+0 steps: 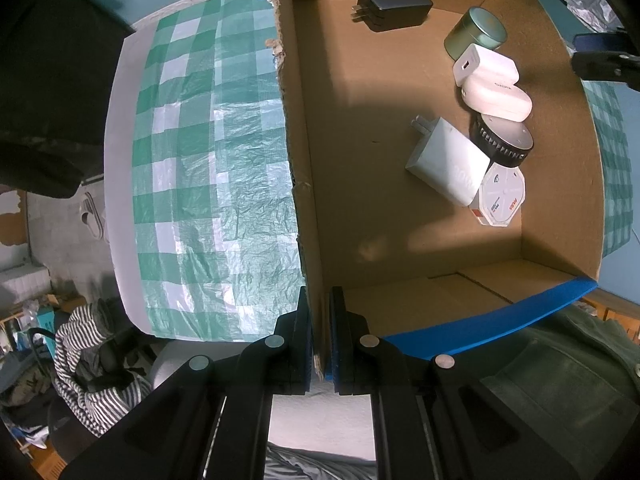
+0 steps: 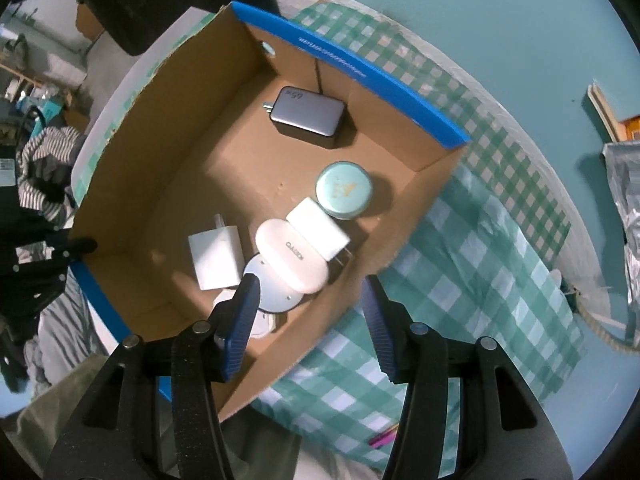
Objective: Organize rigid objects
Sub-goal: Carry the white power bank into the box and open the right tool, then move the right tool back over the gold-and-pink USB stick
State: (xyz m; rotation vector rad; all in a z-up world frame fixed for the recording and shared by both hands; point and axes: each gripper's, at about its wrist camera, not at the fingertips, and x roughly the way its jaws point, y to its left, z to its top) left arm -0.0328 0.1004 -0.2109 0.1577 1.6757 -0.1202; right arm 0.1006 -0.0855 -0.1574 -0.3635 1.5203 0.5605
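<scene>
Both wrist views look down into an open cardboard box [image 2: 192,184] resting on a green-checked cloth [image 2: 472,264].

Left gripper [image 1: 320,332]: its 2 fingers are pressed together on the box's side wall near a corner — one pad outside, one inside — pinning the box in place.

Right gripper [image 2: 308,312]: the fingers stand spread with nothing between the pads, hanging above the box's other long wall. The left-hand finger in that view overlaps the clustered items; the right-hand finger lies over the cloth outside the box.

Contents, 7 items in all: a dark charger [image 2: 308,116] lies alone near the far end wall, well apart from the rest. The others crowd along the wall under the right gripper: a round teal tin [image 2: 345,189], a small white plug adapter [image 2: 320,232] touching it, a white oval case [image 2: 292,256] lying across the adapter and a round grey-topped disc [image 2: 274,292], a larger white charger [image 2: 216,256] beside them, and a white octagonal box [image 1: 502,198] partly hidden.

Deciding relation: the cluster sits directly below and just ahead of the right gripper's fingers, with the oval case's long axis running diagonally towards the gap between them. The right hand is judged the nearer by far; the left hand, at the opposite wall, is occupied steadying the box.
</scene>
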